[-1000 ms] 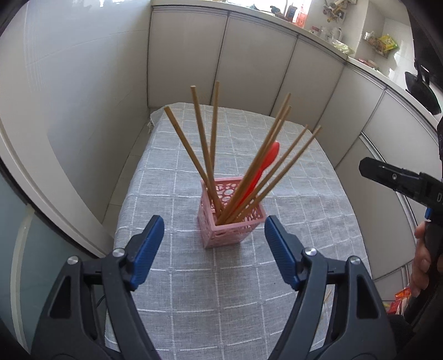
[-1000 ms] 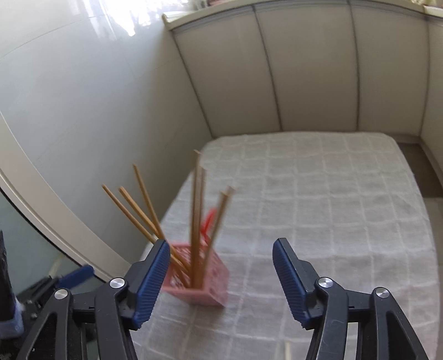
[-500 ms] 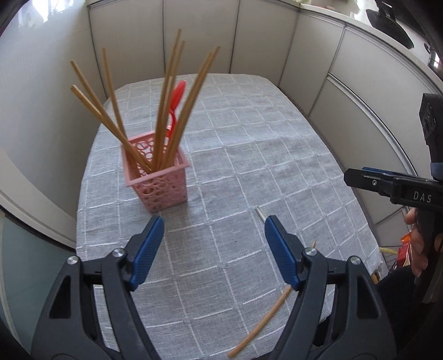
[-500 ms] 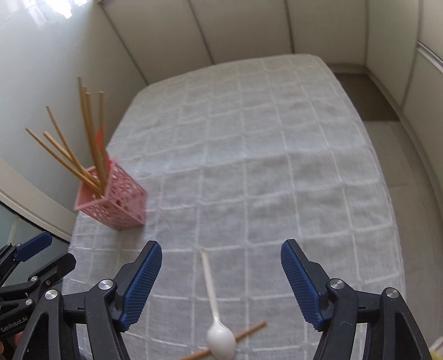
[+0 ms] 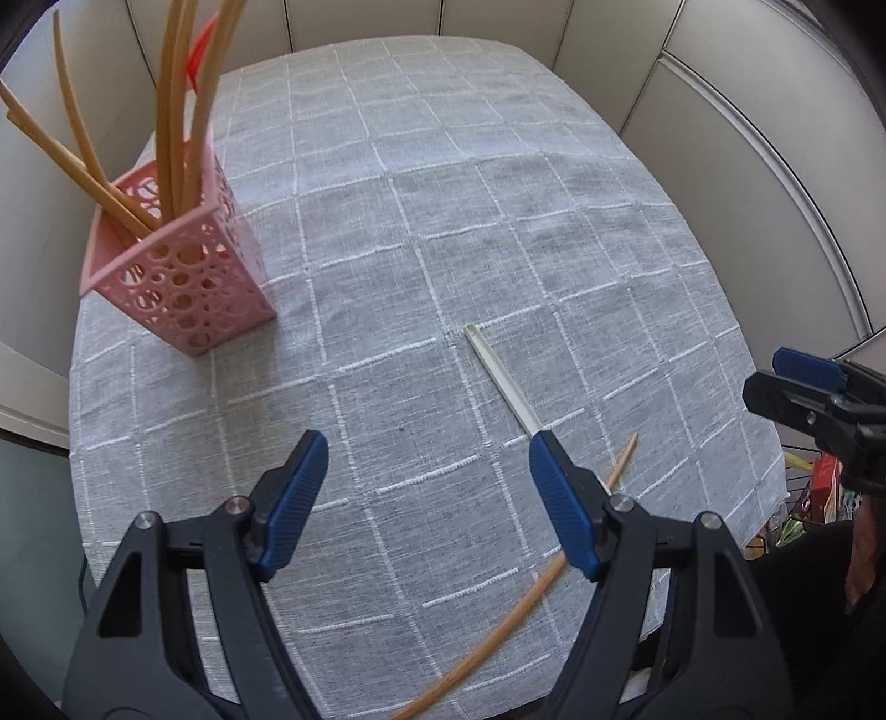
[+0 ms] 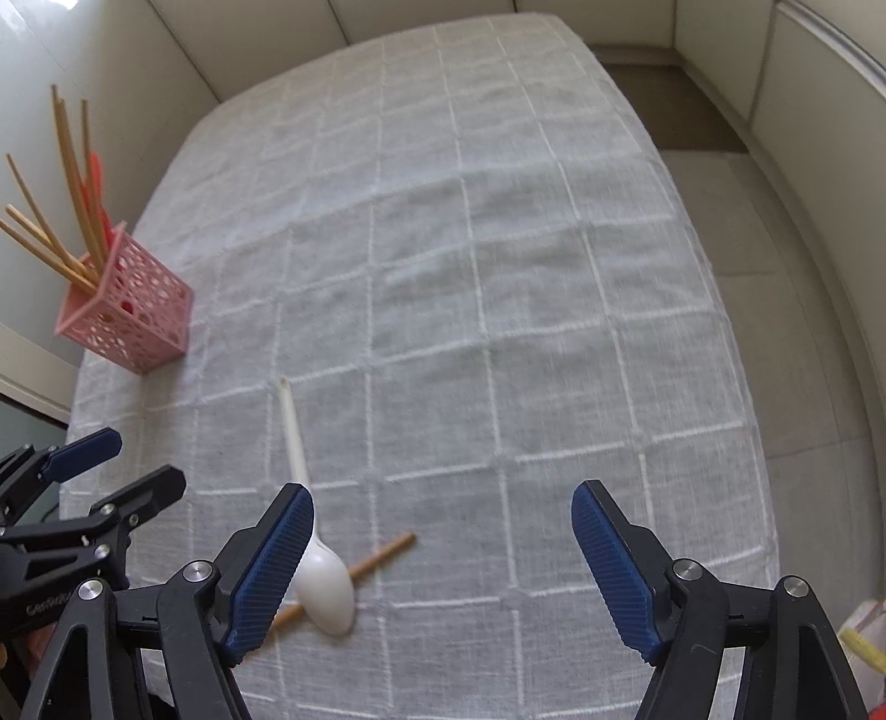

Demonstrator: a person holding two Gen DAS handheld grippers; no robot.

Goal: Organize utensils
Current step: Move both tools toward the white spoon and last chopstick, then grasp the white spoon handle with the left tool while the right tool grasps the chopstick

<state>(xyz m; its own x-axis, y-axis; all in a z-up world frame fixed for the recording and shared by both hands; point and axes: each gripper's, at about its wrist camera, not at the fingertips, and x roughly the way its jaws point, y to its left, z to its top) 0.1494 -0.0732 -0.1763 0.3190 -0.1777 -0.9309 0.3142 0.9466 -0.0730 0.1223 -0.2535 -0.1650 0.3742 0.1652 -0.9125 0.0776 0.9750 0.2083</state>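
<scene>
A pink perforated holder (image 5: pixel 177 266) (image 6: pixel 130 318) stands at the table's left edge, holding several wooden chopsticks (image 5: pixel 177 99) and a red utensil (image 5: pixel 199 50). A white plastic spoon (image 6: pixel 324 581) (image 5: pixel 501 382) lies on the grey checked cloth, its bowl resting across one loose wooden chopstick (image 6: pixel 382 556) (image 5: pixel 498 626). My left gripper (image 5: pixel 426 443) hovers open above the cloth, the spoon's handle passing behind its right finger. My right gripper (image 6: pixel 443 498) is still opening, with nothing between its jaws; the spoon's bowl lies beside its left finger.
The grey checked cloth (image 6: pixel 498 277) covers the whole small table. Pale cabinet panels (image 5: pixel 747 138) curve around its far and right sides. A hand and colourful packaging (image 5: pixel 825 487) show past the table's right edge. My right gripper (image 5: pixel 803 387) shows at the right edge of the left wrist view.
Both grippers have tilted downward and come closer to the cloth near the spoon and loose chopstick. The holder has slid toward the upper left in both views. My right gripper's jaws have widened.
</scene>
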